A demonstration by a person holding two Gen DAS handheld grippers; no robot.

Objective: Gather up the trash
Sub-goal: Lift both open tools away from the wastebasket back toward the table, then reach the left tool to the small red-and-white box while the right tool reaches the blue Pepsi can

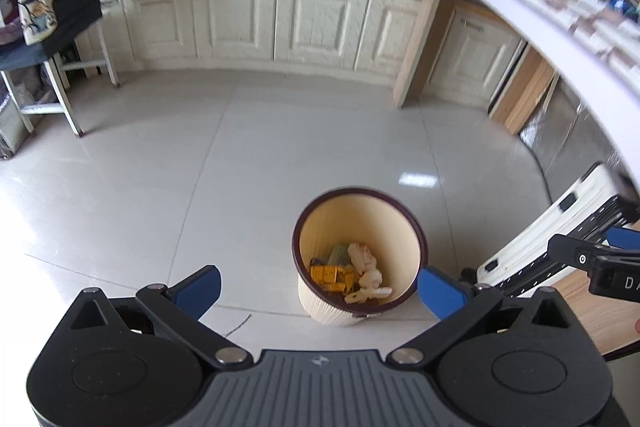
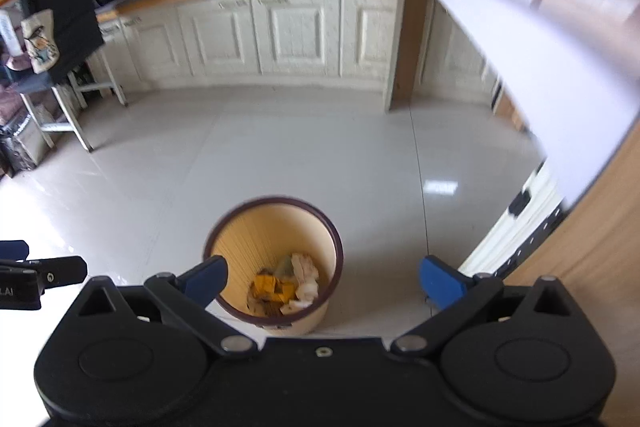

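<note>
I am holding both tongs above the floor, and both are spread wide with nothing between the blue tips: the left tongs [image 1: 318,289] and the right tongs [image 2: 323,281] are each released and empty. The trash bin [image 1: 404,227] is standing upright on the tiled floor [image 1: 200,187] just ahead of me, and I am looking straight down into it from both wrist views.

Inside the bin I am seeing yellow wrappers [image 1: 328,273] and crumpled white paper [image 1: 366,269] lying at the bottom, so I am judging that part of the collecting is already done. The bin is far from full. I am not spotting any loose trash on the floor in either view (the pictures are blurred, so something small could be escaping me), and what is left may be lying up on the tabletop [image 1: 540,39] to my right, where I am making out only smeared shapes.

Around me, cream cabinets [image 1: 280,23] are lining the far wall, a stool [image 1: 52,95] is standing at the left, and a white perforated frame [image 1: 560,227] is leaning near the bin on the right. Nothing is blocking the bin's mouth.
</note>
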